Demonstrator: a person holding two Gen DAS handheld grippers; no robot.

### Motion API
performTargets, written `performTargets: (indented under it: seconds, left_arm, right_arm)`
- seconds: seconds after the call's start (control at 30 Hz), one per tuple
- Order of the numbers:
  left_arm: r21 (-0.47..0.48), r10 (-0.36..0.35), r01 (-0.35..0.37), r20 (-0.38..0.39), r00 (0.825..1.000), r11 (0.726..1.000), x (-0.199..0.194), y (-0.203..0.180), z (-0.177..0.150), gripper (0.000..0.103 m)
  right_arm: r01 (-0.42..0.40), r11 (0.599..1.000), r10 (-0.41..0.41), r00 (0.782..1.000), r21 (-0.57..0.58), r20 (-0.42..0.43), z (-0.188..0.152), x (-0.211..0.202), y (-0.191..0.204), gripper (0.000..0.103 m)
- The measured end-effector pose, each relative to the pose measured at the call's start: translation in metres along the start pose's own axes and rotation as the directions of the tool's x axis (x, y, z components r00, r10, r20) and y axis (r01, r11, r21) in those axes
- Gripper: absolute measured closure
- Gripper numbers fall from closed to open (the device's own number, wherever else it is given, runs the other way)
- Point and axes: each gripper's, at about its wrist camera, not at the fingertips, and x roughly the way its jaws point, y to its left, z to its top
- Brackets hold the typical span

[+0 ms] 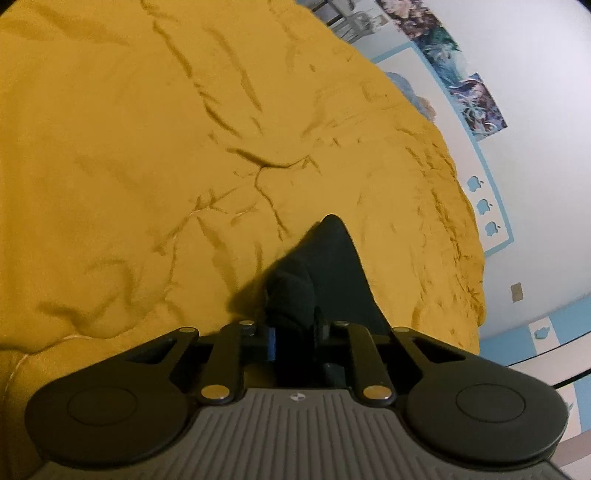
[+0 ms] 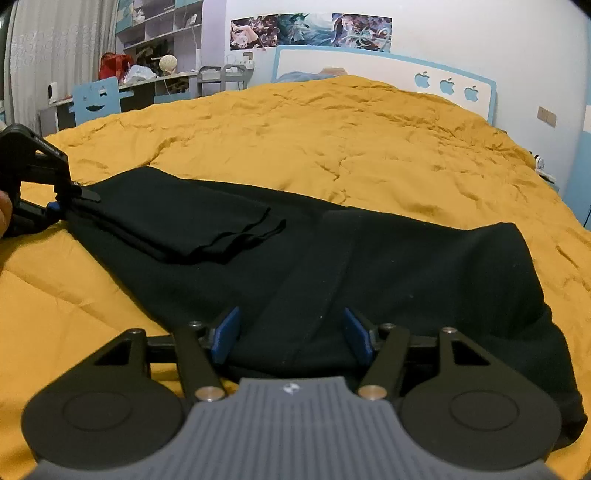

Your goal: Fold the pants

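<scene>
- The left hand-held gripper (image 1: pixel 291 328) is almost closed, and a bunch of black cloth is pinched between its fingers; in the right wrist view it shows at the left edge (image 2: pixel 79 195), biting the far left end of the pants (image 2: pixel 332 258).
- This grip looks chosen on purpose: I judge it holds the fold line at the leg end, so the cloth can be lifted and carried over.
- The right hand-held gripper (image 2: pixel 293 339) stands wide, its blue pads (image 2: pixel 226 334) on both sides of a ridge of black cloth but not pressing it, so it holds nothing now.
- It is near the waist side of the pants, probably ready to take the cloth or to let it rest.
- The pants lie across the bed, on the yellow blanket (image 2: pixel 332 147), partly folded: the leg ends (image 2: pixel 221 232) are laid back over the wider part.
- The blanket is soft and wrinkled, so the cloth may drag when it is pulled.
- For containers, only the open shelves (image 2: pixel 162 33) at the far wall are seen; they carry small things, too small to name.
- A red bag (image 2: pixel 112 62) stands on the desk (image 2: pixel 147 83) below the shelves; what is in it I cannot tell.
</scene>
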Motion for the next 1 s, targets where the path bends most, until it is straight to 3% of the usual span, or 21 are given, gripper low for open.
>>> performTargets:
  seconds: [0.13,0.33,0.4,0.53,0.63,0.73,0.83,1.0]
  left_arm:
    - [-0.007,-0.038,0.039,0.015,0.999,0.999,-0.007,-0.001,0.000,0.087]
    - [0.022,-0.042,0.042,0.015,0.999,0.999,-0.015,-0.015,0.001,0.087]
    - [0.046,-0.048,0.047,0.018,0.999,0.998,-0.020,-0.023,0.002,0.087]
    - [0.116,-0.036,0.031,0.036,0.999,0.993,-0.027,-0.046,0.000,0.087]
    - [0.168,-0.026,0.016,0.057,0.998,0.986,-0.031,-0.061,-0.004,0.087]
    - [0.207,-0.017,0.001,0.074,0.997,0.978,-0.034,-0.075,-0.011,0.087]
    - [0.245,-0.010,-0.012,0.086,0.996,0.969,-0.036,-0.090,-0.019,0.087]
    - [0.297,-0.036,0.014,0.070,0.997,0.955,-0.037,-0.126,-0.039,0.088]
  right_arm:
    - [-0.018,1.000,0.018,1.000,0.016,0.002,0.000,0.000,-0.003,0.042]
    - [-0.060,0.998,0.061,0.997,0.029,-0.041,0.011,0.002,-0.010,0.038]
    - [-0.105,0.992,0.109,0.992,0.065,-0.057,0.024,-0.004,-0.018,0.039]
    - [-0.188,0.973,0.190,0.982,0.132,-0.002,0.044,-0.026,-0.049,0.039]
    - [-0.131,0.986,0.131,0.991,0.106,0.009,0.043,-0.031,-0.066,0.039]
    - [-0.069,0.996,0.071,0.997,0.055,-0.033,0.018,-0.021,-0.075,0.039]
    - [-0.136,0.977,0.135,0.991,0.164,0.013,-0.008,-0.013,-0.095,0.038]
    - [-0.183,0.941,0.179,0.983,0.285,0.038,0.002,-0.019,-0.114,0.040]
